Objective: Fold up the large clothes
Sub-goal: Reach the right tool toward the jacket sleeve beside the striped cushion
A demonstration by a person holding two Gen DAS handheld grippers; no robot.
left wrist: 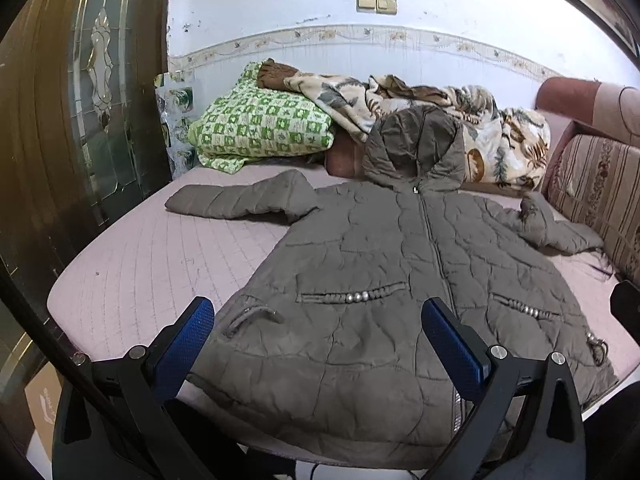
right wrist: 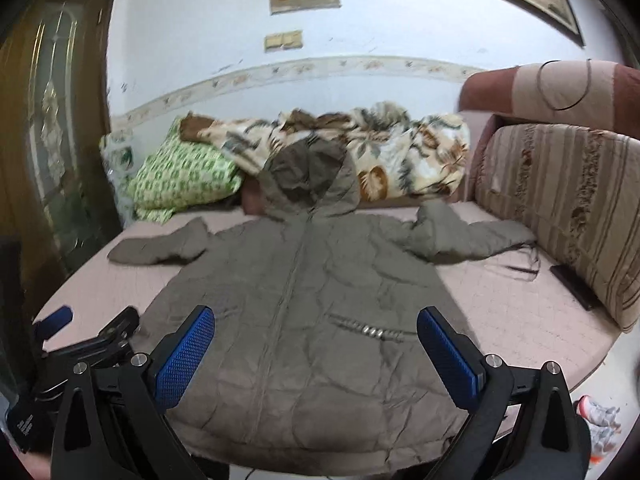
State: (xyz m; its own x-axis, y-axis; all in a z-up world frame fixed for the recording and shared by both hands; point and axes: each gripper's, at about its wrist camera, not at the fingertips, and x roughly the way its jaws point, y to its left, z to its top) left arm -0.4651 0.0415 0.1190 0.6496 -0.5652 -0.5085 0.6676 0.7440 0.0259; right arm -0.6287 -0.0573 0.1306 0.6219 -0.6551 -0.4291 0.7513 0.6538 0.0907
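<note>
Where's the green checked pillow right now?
In both views the green checked pillow lies at the bed's far left corner, beside the leaf-print blanket, beyond the coat's left sleeve.

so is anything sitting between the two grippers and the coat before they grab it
Nothing visible. The grey-brown quilted hooded coat lies flat on the pink bed cover, and both the left gripper and right gripper hover over its hem with jaws spread.

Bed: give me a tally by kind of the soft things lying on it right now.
Jackets: 1, the grey-brown hooded jacket
Green checked quilts: 1
Leaf-print blankets: 1
Striped cushions: 1
Total: 4
</note>
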